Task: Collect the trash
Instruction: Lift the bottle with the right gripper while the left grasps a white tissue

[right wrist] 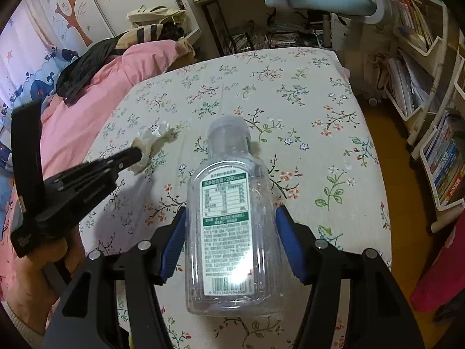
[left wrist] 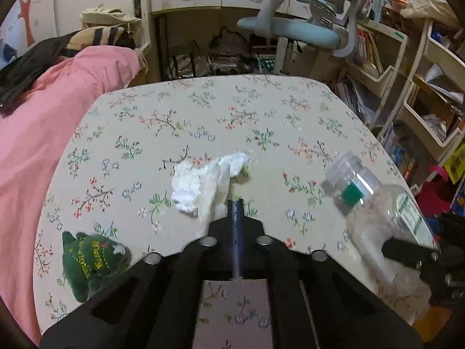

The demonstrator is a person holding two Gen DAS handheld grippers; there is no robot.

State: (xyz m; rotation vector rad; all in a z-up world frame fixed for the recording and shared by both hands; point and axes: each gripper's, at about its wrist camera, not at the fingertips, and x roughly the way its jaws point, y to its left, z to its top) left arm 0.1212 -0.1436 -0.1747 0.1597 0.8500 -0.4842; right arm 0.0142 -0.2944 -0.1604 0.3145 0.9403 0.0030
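The left gripper [left wrist: 236, 218] has its fingers pinched together on the crumpled tissue [left wrist: 203, 186] beside the clear bottle [right wrist: 229, 218], which the right gripper [right wrist: 231, 241] clamps at its sides, both apparently for binning.

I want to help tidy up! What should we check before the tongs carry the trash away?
1. Left tongs pinch the crumpled tissue: ok, shut on its near edge.
2. Right tongs hold the clear plastic bottle: ok, blue pads on both sides.
3. Bottle lifted off the flowery tablecloth: cannot tell.
4. Whole tissue will come along: cannot tell, only a corner is pinched.
5. Green stuffed toy out of the way: ok, it lies apart, left of the tissue.
6. A bin to drop things into: cannot tell, none shows in either view.
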